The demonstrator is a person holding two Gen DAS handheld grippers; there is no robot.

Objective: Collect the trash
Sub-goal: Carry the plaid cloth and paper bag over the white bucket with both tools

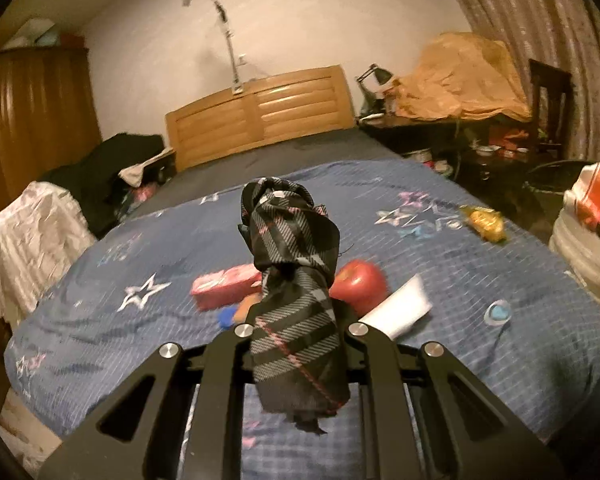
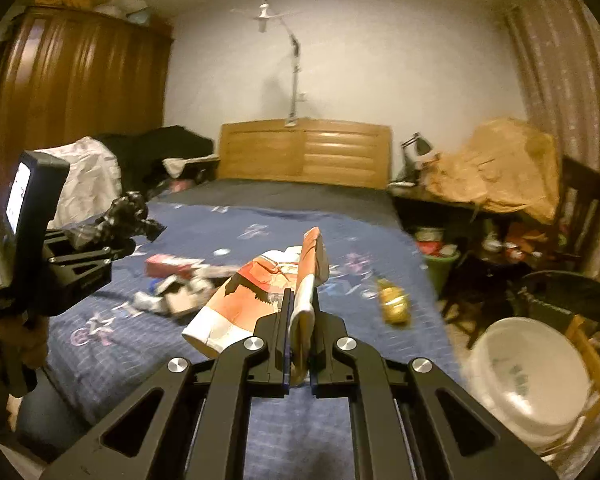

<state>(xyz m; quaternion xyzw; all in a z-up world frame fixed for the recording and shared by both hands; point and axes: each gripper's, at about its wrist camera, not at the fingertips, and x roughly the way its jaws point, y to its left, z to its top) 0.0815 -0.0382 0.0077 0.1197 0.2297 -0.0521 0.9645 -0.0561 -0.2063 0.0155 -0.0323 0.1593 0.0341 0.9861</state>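
Jaws of our left gripper (image 1: 296, 332) clamp a plaid cloth (image 1: 296, 280); right gripper (image 2: 300, 336) pinches an orange wrapper (image 2: 260, 292) by its edge, which we judge may slip. Beyond, on the bed (image 2: 340, 420), carton (image 1: 226, 286), apple (image 1: 360, 282) and gold packet (image 2: 394, 300) remain.

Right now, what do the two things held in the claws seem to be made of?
The dark plaid piece in the left claw looks like thin woven fabric: matte, creased and twisted. The orange-and-white wrapper in the right claw looks like printed plastic film or coated paper, slightly glossy and folded; which one is unclear.
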